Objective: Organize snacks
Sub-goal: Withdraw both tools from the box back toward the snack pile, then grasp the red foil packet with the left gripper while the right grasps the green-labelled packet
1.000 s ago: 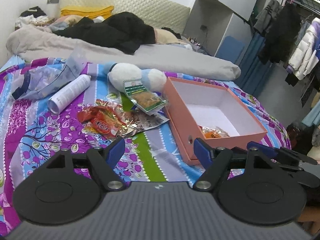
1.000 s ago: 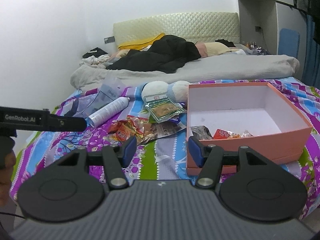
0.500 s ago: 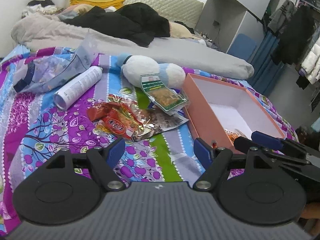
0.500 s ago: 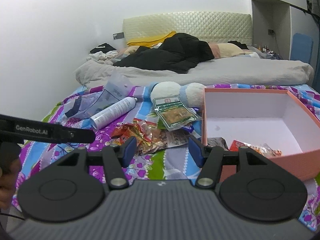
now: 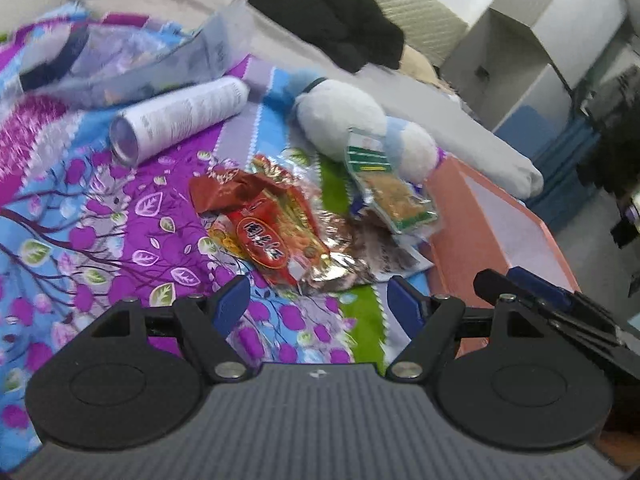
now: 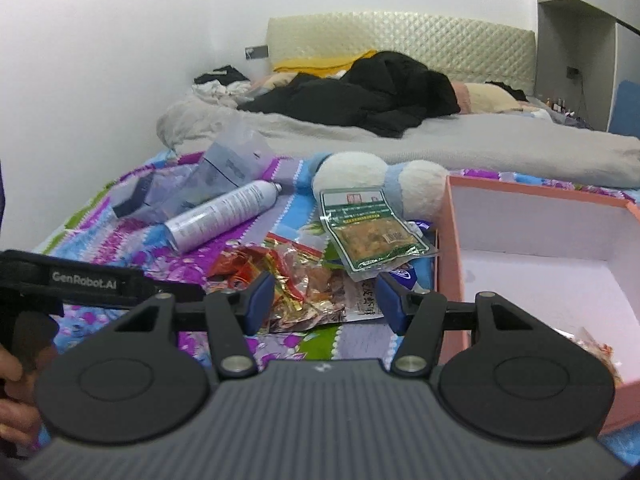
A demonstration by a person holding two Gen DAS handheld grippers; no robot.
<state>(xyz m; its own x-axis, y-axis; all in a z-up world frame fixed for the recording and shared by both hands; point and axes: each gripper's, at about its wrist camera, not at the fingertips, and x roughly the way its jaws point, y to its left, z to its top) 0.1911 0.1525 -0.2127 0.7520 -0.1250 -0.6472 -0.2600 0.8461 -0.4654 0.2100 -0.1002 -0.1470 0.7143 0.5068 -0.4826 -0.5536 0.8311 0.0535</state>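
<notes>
Left hand-held gripper (image 5: 319, 302) now nearer red snack packet (image 5: 264, 236), apparently tilted down, both hand-held grippers wide, empty.

Purple, blue and green floral bedspread (image 5: 132, 216), red snack packet (image 5: 260, 236), green-edged clear pouch (image 6: 372, 232), pink box (image 6: 448, 264) with white inside, white spray can (image 6: 224, 216), black clothes (image 6: 360, 96)

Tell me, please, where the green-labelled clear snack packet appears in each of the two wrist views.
Left wrist: the green-labelled snack packet is right of centre, leaning against the plush toy.
Right wrist: the packet is at centre, above the gap between the jaws.
Shared landmark: the pink box, just right of the packet in both.
</notes>
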